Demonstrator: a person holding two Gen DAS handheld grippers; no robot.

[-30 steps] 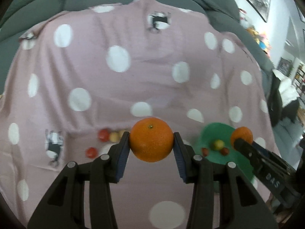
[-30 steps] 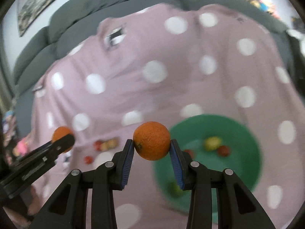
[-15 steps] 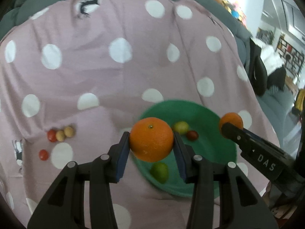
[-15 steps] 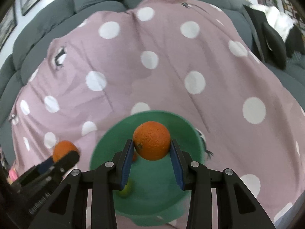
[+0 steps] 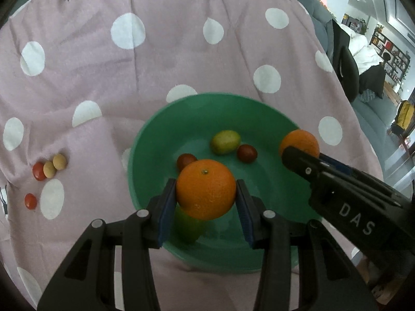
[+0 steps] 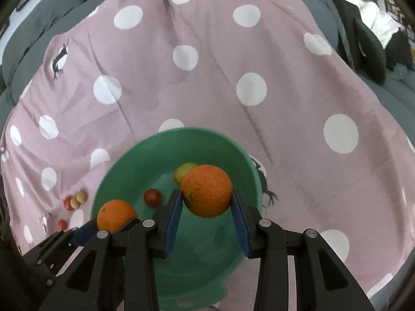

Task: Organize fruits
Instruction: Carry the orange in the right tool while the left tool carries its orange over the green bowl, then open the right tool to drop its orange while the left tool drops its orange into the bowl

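My left gripper (image 5: 206, 197) is shut on an orange (image 5: 206, 189) and holds it above the near part of the green bowl (image 5: 145, 140). My right gripper (image 6: 206, 202) is shut on a second orange (image 6: 206, 190) above the same bowl (image 6: 116, 160); it also shows in the left wrist view (image 5: 299, 143). The left gripper's orange shows in the right wrist view (image 6: 115, 215). In the bowl lie a yellow-green fruit (image 5: 225, 142), two dark red fruits (image 5: 247, 153) and a green fruit (image 5: 188, 226), partly hidden under my orange.
The bowl sits on a pink cloth with white dots (image 5: 155, 59) over a grey sofa. Left of the bowl lie two red fruits (image 5: 39, 171) and two tan ones (image 5: 59, 161). Sofa cushions (image 6: 31, 31) rise behind; a dark chair (image 5: 347, 67) stands right.
Both grippers have moved in over the bowl with their oranges still held. The bowl now looms larger and nearer in both views.
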